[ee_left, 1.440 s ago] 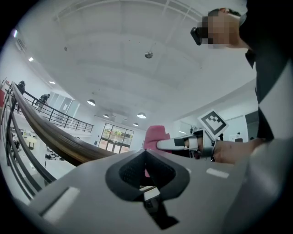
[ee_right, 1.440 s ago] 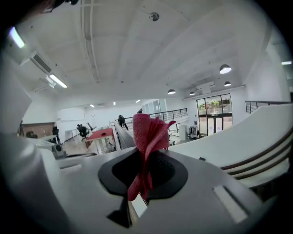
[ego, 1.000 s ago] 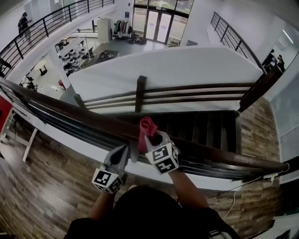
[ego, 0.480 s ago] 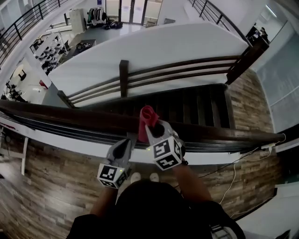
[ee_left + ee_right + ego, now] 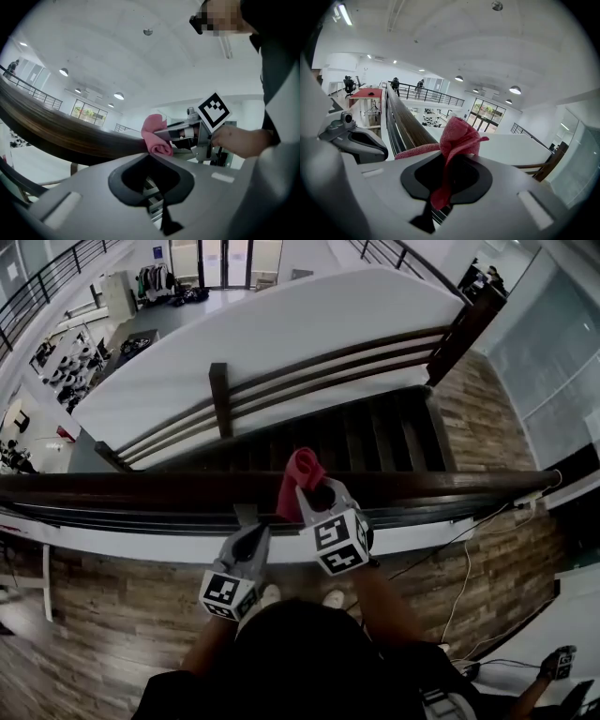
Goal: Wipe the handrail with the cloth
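Observation:
The dark wooden handrail (image 5: 141, 487) runs left to right across the head view. A pink cloth (image 5: 300, 478) lies folded over its top near the middle. My right gripper (image 5: 312, 495) is shut on the cloth and holds it against the rail. From the right gripper view the cloth (image 5: 459, 135) bunches up out of the closed jaws, with the handrail (image 5: 406, 124) running off behind it. My left gripper (image 5: 251, 542) hangs just below and left of the cloth, shut with nothing in it. The left gripper view looks up at the handrail (image 5: 65, 136), the cloth (image 5: 154, 137) and the right gripper (image 5: 165, 136).
Beyond the rail a dark staircase (image 5: 375, 442) drops away, with a second wooden railing (image 5: 281, 381) on its far side. Wood flooring (image 5: 112, 615) lies under my feet. A cable (image 5: 469, 559) trails on the floor at the right. People stand by a far balcony railing (image 5: 431, 96).
The right gripper and the cloth have slid a little to the right along the handrail, and the left gripper has followed. The head view has turned, so the rail lies level.

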